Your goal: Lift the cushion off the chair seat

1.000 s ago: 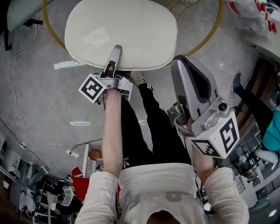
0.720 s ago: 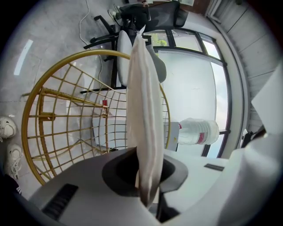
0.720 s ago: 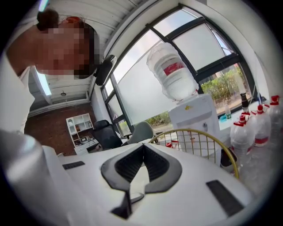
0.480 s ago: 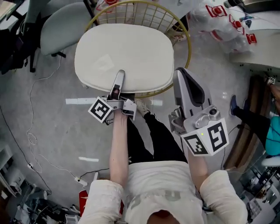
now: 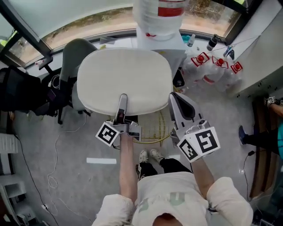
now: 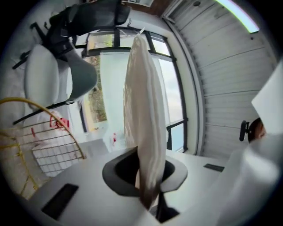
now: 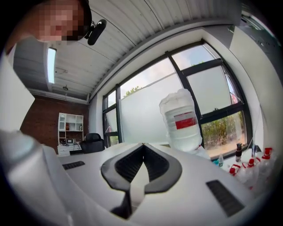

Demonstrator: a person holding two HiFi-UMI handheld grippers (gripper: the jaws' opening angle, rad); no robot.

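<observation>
Cream fabric cushion (image 5: pixel 126 77), rounded, one item: held in the air clear of the gold wire chair (image 5: pixel 154 127), whose seat shows below the cushion's near edge. Grip: left claw (image 5: pixel 122 102) clamped on the middle of that near edge; the cushion stands edge-on between its jaws in the left gripper view. Idle: right claw (image 5: pixel 180 100), jaws pressed together, nothing between them, just beside the cushion's near right corner. Beyond: large clear water bottle (image 5: pixel 159 17) with red label (image 5: pixel 170 9), print unreadable. Both claws bear marker cubes (image 5: pixel 199 143) with black-and-white square patterns.
</observation>
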